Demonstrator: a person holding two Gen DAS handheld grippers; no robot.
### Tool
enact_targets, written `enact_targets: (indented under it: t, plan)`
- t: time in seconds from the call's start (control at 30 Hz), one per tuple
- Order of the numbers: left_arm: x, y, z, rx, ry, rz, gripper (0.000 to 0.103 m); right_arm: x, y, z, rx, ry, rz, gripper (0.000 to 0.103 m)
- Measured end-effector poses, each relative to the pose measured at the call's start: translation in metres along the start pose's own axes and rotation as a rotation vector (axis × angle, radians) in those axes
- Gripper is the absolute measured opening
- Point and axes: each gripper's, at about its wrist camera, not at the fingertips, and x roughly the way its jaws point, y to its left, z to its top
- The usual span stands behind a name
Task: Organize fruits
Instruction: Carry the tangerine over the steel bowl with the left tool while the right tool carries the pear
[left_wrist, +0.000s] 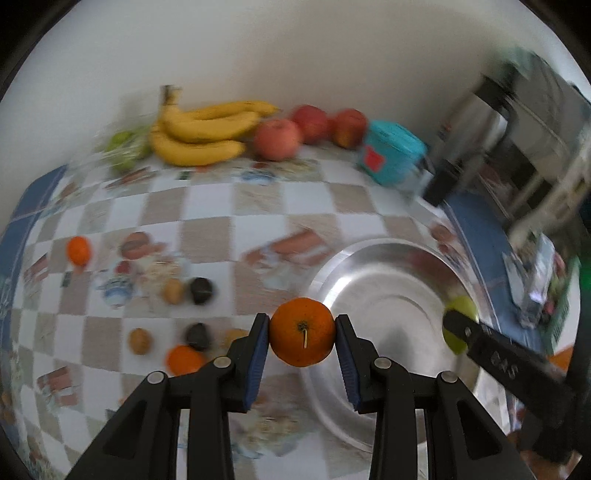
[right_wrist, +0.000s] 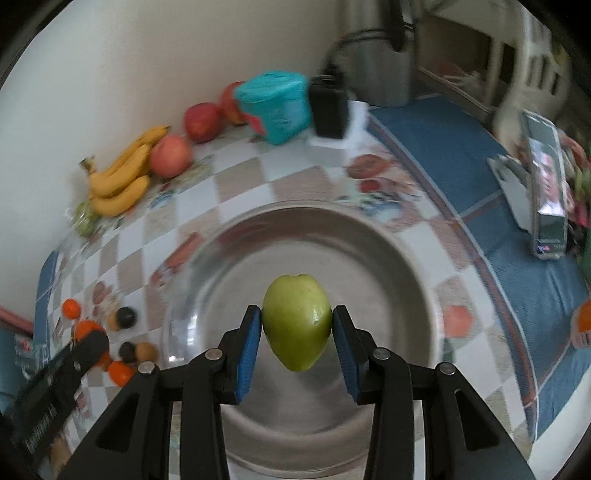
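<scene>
Fruit fills both our grippers: our left gripper (left_wrist: 302, 332) squeezes an orange (left_wrist: 302, 331) at the bowl's (left_wrist: 388, 280) nine o'clock edge; our right gripper (right_wrist: 296, 328) squeezes a green fruit (right_wrist: 296, 326) over its middle.

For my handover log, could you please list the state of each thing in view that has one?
Left gripper: shut on the round orange tangerine.
Right gripper: shut on the green pear-shaped fruit, above the bowl.
Wide shiny steel bowl: upright, nothing lying inside.
Teal plastic tub: lid on.
</scene>
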Motion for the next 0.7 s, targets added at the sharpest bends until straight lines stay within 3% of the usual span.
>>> enact_targets:
  t: [0.27,0.37,0.57,0.7]
  plan:
    - [0.027,-0.044,-0.022,0.124,0.057,-0.026,0.038,0.006,-0.029,-0.001,0.045,0.01,-0.082,0.041]
    - [0.037,-0.051,-0.028,0.151,0.08,-0.017,0.038,0.012,-0.03,-0.002,0.044,0.029,-0.075,0.041]
    - [0.045,-0.054,-0.035,0.16,0.104,-0.006,0.039,0.027,-0.026,-0.006,0.028,0.084,-0.084,0.042]
    - [0.047,-0.054,-0.037,0.162,0.116,-0.006,0.04,0.024,-0.025,-0.005,0.025,0.071,-0.086,0.042]
